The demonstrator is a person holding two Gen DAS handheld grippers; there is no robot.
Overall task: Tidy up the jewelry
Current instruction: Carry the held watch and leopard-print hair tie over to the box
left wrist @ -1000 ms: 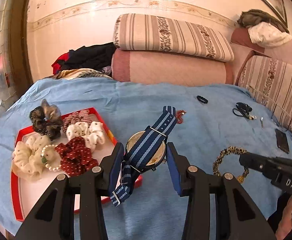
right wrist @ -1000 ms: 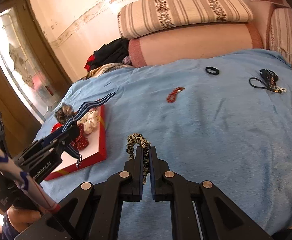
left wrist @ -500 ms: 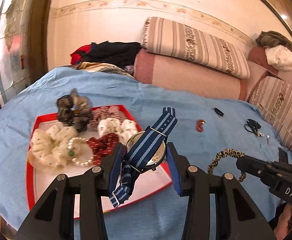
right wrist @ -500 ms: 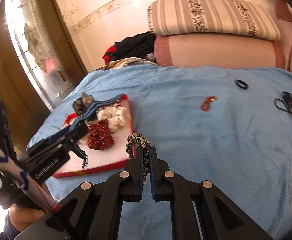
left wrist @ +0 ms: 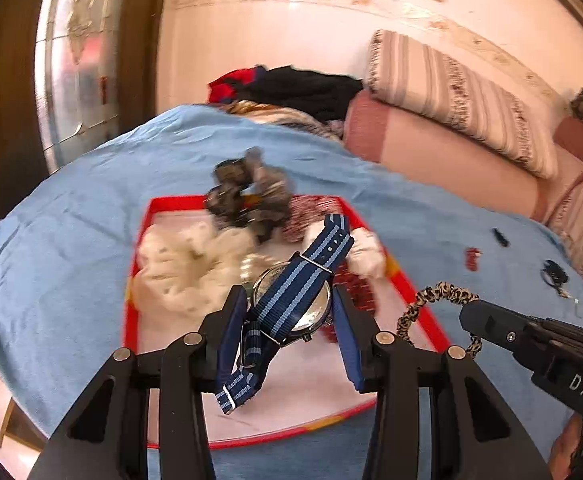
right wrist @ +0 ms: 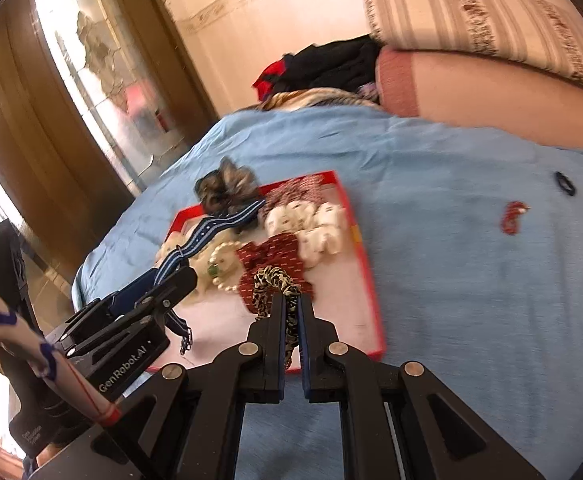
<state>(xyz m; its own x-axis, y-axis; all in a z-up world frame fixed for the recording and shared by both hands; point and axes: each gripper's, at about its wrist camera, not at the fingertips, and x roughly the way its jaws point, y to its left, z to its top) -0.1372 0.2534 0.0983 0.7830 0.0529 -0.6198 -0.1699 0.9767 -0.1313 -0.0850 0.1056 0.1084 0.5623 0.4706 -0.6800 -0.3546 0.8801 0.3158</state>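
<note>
My left gripper (left wrist: 289, 320) is shut on a watch (left wrist: 291, 304) with a blue striped strap and holds it above the red-rimmed tray (left wrist: 139, 236). The tray holds several scrunchies (left wrist: 179, 264) and a pearl bracelet (right wrist: 221, 266). My right gripper (right wrist: 289, 312) is shut on a leopard-print bracelet (right wrist: 269, 280) and holds it over the tray's near right part (right wrist: 373, 320). The left gripper with the watch shows in the right wrist view (right wrist: 159, 292). The bracelet in the right gripper shows in the left wrist view (left wrist: 439, 296).
The tray lies on a blue bedspread (right wrist: 471, 280). A red bead bracelet (right wrist: 513, 216), a black hair tie (right wrist: 565, 184) and a dark key strap (left wrist: 555, 276) lie on it to the right. Pillows (left wrist: 451, 92) and clothes (left wrist: 299, 88) are at the back.
Both grippers have swung left and moved over the tray, carrying the watch and the leopard-print bracelet. Their grips have not changed.
</note>
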